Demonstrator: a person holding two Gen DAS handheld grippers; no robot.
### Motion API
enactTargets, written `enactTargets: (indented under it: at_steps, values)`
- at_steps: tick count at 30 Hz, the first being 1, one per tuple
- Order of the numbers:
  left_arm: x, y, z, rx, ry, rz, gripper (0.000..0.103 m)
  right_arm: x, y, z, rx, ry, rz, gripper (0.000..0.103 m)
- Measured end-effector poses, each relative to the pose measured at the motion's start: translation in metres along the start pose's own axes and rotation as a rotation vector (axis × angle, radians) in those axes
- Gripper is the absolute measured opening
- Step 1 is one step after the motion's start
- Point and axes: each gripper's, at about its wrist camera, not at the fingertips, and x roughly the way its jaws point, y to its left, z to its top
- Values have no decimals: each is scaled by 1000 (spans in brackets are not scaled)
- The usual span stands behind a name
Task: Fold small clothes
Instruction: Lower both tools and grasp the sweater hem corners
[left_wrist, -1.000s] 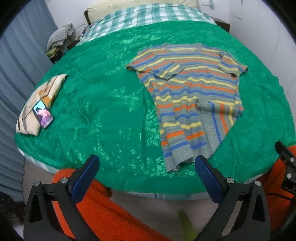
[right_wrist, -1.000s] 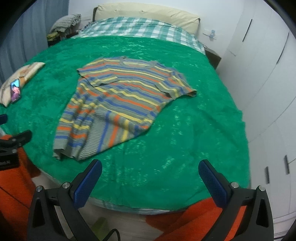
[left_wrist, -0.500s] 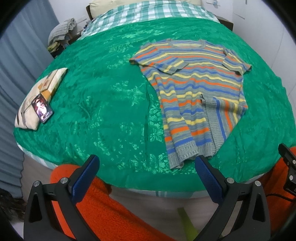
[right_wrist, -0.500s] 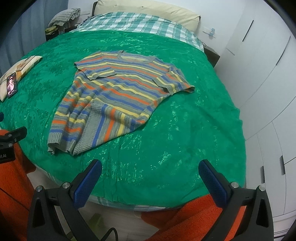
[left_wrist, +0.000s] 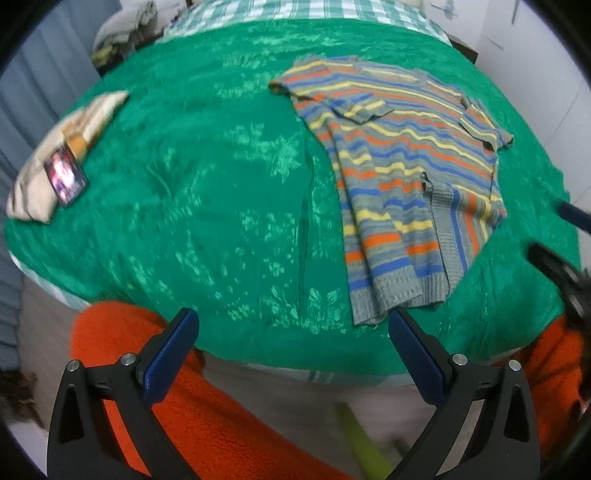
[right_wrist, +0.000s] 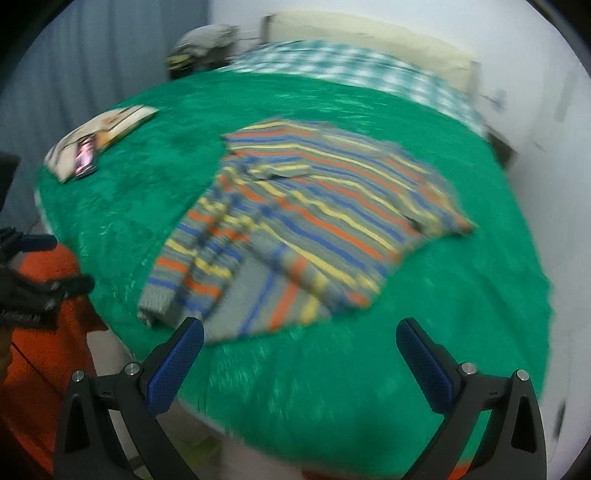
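Note:
A small striped sweater (left_wrist: 402, 177) in grey, blue, orange and yellow lies flat on the green bedspread (left_wrist: 207, 192), partly folded, with one side turned over near its hem. My left gripper (left_wrist: 291, 332) is open at the near bed edge, its right finger just below the hem. In the right wrist view the sweater (right_wrist: 306, 218) is blurred by motion. My right gripper (right_wrist: 299, 336) stands open with its left finger over the sweater's near edge. Nothing is held.
A folded beige cloth (left_wrist: 55, 162) with a phone (left_wrist: 65, 179) on it lies at the bed's left edge. Orange fabric (left_wrist: 207, 413) covers the space below the bed edge. A checked sheet (right_wrist: 351, 70) and pillow lie at the head. White cupboards stand at the right.
Both grippers have moved forward toward the sweater's hem, and the sweater looks larger. The right wrist view has swung left and is now blurred.

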Motion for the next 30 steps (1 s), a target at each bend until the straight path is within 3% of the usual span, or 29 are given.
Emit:
enactTargets:
  at_steps: [4, 6, 8, 9, 10, 11, 14, 18, 21, 24, 27, 29, 30]
  values:
    - [2, 13, -8, -67, 17, -74, 102, 68, 13, 38, -69, 81, 90, 102]
    - [2, 17, -11, -91, 27, -97, 102, 111, 23, 47, -125, 156, 106, 93]
    - [2, 24, -15, -107, 31, -106, 102, 147, 23, 49, -128, 239, 147, 48]
    - [2, 26, -16, -109, 27, -104, 102, 151, 18, 48, -100, 251, 204, 40]
    - [1, 28, -18, -109, 19, -102, 102, 148, 12, 48, -83, 242, 224, 17]
    - [1, 30, -20, -110, 11, -101, 103, 137, 7, 48, -68, 221, 233, 11]
    - [9, 35, -21, -119, 15, -119, 102, 88, -8, 37, -67, 155, 255, 10]
    - [28, 32, -16, -127, 50, -166, 102, 15, -39, -7, -14, 131, 227, 10]
    - [42, 28, -9, -119, 59, -205, 102, -11, -69, -59, 69, 210, 106, 10]
    - [61, 19, 0, -90, 79, -228, 101, -6, -83, -101, 107, 306, -8, 12]
    - [81, 2, 6, -24, 106, -248, 98, -8, -104, -119, 273, 307, 24, 26]
    - [88, -10, 7, 27, 111, -240, 80, -12, -117, -120, 372, 260, 67, 51]
    - [91, -15, 7, 42, 112, -248, 75, -13, -122, -118, 423, 226, 97, 53]
